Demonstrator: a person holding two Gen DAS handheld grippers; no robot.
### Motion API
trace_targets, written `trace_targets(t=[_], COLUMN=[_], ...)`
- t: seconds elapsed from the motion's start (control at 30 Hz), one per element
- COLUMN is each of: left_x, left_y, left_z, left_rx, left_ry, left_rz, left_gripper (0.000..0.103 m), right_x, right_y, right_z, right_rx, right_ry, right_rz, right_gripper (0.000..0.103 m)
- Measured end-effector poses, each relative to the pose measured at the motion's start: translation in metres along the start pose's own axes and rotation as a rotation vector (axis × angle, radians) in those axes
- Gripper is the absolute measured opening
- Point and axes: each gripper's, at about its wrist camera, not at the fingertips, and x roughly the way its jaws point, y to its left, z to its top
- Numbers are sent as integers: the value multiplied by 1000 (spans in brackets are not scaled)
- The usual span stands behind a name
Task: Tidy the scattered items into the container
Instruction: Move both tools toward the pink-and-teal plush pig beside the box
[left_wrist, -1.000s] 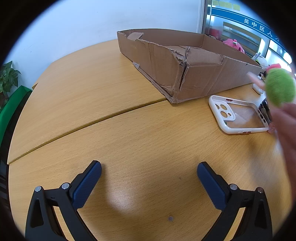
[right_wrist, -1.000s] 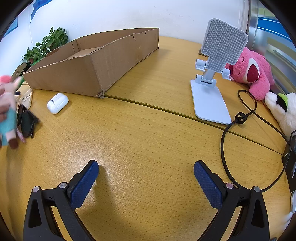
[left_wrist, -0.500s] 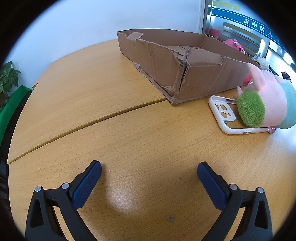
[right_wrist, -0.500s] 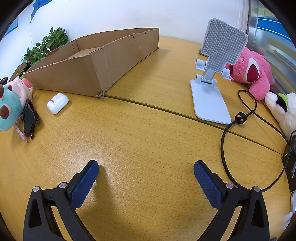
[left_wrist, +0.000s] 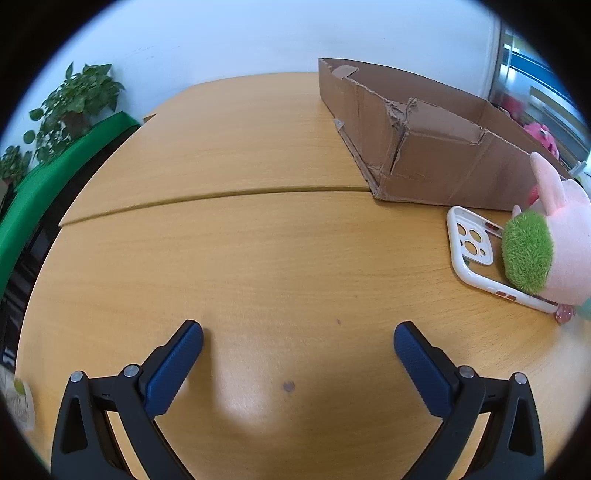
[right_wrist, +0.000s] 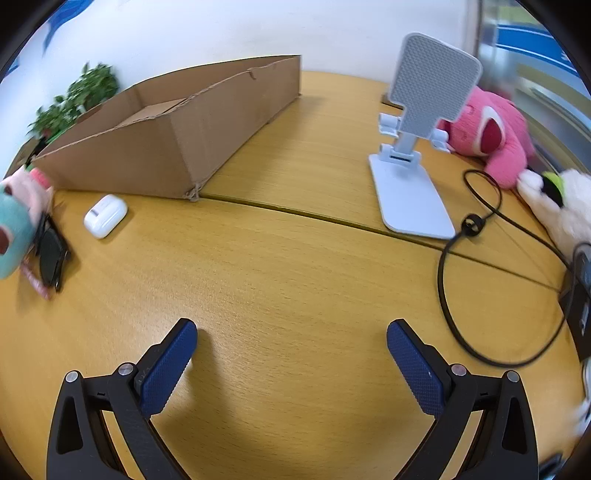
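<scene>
A torn, shallow cardboard box (left_wrist: 436, 147) (right_wrist: 177, 136) lies open on the wooden table. In front of it a pink plush toy with a green tuft (left_wrist: 546, 247) rests on a clear phone case with a white rim (left_wrist: 476, 254); its teal end (right_wrist: 14, 232) lies on black sunglasses (right_wrist: 51, 254). A white earbud case (right_wrist: 105, 215) sits beside the box. My left gripper (left_wrist: 298, 341) and my right gripper (right_wrist: 291, 338) are both open over bare table, holding nothing.
A white phone stand (right_wrist: 413, 147), a looped black cable (right_wrist: 472, 258), a pink plush bear (right_wrist: 491, 136) and a white plush (right_wrist: 565, 206) sit at the right. Potted plants (left_wrist: 74, 107) and a green surface (left_wrist: 55, 177) lie beyond the table's left edge.
A hand set the pink plush down on the phone case and sunglasses, then withdrew. Both grippers have since shifted, turning the left view leftward and the right view slightly closer.
</scene>
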Motion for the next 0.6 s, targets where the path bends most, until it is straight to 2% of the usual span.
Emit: trace_targets(t=[0.2, 0.33, 0.47, 0.53, 0.6], left_x=[1, -4, -17, -42, -72], left_y=[-1, 3, -9, -22, -34], left_z=[6, 1, -4, -1, 6], left_rx=[-35, -47, -57, -40, -35], left_ry=[1, 0, 7, -56, -131], left_rz=[18, 29, 29, -2, -64], left_gripper=[103, 103, 101, 101, 101], right_x=[-6, -4, -1, 0, 0], right_y=[23, 34, 39, 39, 39], right_z=[-5, -2, 0, 1, 1], right_rx=[124, 100, 128, 133, 134], right_ry=[3, 1, 3, 3, 3], right_rz=[-99, -78, -96, -97, -97], right_gripper=[103, 103, 103, 103, 103])
